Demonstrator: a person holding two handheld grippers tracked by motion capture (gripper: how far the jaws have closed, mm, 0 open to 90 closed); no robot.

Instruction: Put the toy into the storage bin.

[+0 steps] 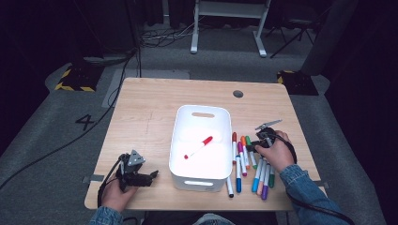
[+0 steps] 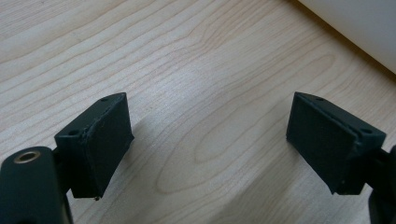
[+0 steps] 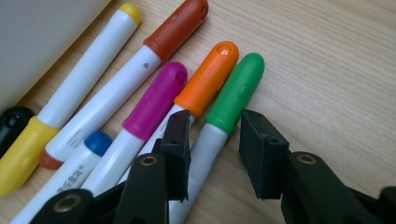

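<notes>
Two claws are at work on the wooden tabletop (image 1: 155, 93). The right claw (image 3: 212, 140) is down among a row of markers, and its two black jaws sit on either side of the green marker (image 3: 229, 105). The jaws are close to the marker's white body, but there is a small gap on the right side, so the claw is not squeezing it yet. The green marker lies flat on the tabletop, right between the jaws, with its green cap pointing away from the claw. Just beside it, on the claw's left, lies the orange marker (image 3: 208, 79), touching it. Farther left are the pink marker (image 3: 156, 100), the brown marker (image 3: 175, 28) and the yellow marker (image 3: 84, 74). A blue marker (image 3: 95, 142) lies near the claw's left jaw.

In the high view, the right claw (image 1: 256, 146) is just to the right of the white bin (image 1: 180, 178). A red marker (image 1: 198, 146) lies inside the bin.

The left claw (image 2: 210, 140) is wide open and holds nothing. It hovers low over bare wood, well apart from the markers, with the bin's edge off to its far right.
</notes>
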